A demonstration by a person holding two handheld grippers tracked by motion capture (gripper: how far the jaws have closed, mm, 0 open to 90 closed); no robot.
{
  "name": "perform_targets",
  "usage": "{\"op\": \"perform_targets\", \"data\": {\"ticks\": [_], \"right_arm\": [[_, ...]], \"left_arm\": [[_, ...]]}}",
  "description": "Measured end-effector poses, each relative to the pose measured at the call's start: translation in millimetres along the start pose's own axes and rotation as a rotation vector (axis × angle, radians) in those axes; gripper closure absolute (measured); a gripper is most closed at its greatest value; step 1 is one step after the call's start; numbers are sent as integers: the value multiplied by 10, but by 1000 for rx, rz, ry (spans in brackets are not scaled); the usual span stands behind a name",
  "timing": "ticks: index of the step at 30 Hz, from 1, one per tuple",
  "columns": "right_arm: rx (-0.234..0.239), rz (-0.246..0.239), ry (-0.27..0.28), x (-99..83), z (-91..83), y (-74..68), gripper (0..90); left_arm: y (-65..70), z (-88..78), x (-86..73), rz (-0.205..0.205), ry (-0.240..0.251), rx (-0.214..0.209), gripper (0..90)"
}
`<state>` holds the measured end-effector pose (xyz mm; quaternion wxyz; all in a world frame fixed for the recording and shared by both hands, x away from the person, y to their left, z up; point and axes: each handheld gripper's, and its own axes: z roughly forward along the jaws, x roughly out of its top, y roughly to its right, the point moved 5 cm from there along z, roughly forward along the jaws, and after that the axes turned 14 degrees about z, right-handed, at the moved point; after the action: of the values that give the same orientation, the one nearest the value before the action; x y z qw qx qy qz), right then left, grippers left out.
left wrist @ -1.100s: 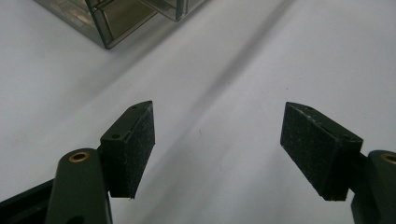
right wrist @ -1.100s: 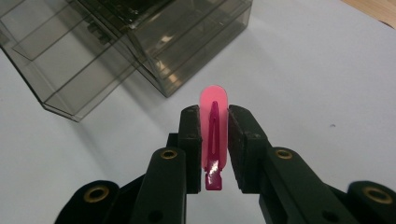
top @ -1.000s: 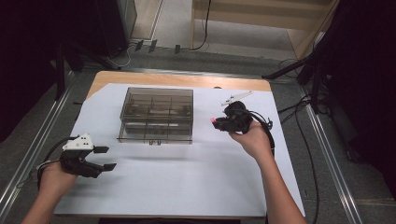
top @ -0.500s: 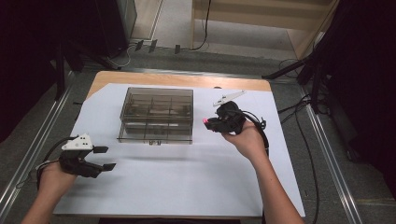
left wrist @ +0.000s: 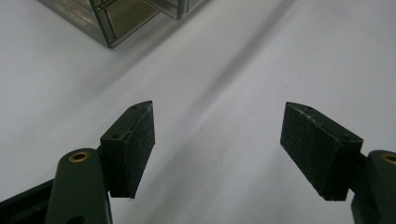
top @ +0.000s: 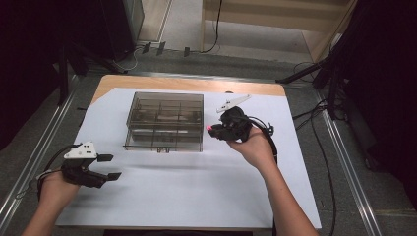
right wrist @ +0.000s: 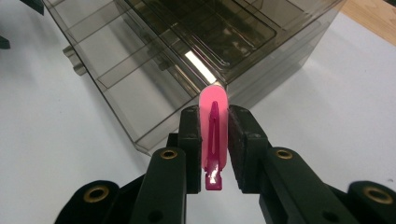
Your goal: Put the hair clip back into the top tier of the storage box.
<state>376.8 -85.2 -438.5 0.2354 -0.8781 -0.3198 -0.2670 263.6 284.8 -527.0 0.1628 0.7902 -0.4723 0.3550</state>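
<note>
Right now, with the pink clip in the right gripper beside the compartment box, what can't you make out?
- Box contents: high view, smoky tinted walls and glare.
- Pink clip sides: right gripper view, covered by the right gripper pads.
- White item behind the hand: high view, too small to identify.
- Box's far side: left gripper view, cut by the top edge.

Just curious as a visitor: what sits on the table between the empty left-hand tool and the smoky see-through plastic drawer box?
Nothing: the high view shows bare white paper between the left gripper and the smoky transparent plastic drawer box.
</note>
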Motion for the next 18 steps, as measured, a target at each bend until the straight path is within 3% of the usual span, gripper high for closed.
{"op": "perform_targets", "data": {"ticks": [18], "right_arm": [[33,-31,-3,84,92,-202,769]], "left_arm": [[19,-55,-45,-8,-2,18,277]]}}
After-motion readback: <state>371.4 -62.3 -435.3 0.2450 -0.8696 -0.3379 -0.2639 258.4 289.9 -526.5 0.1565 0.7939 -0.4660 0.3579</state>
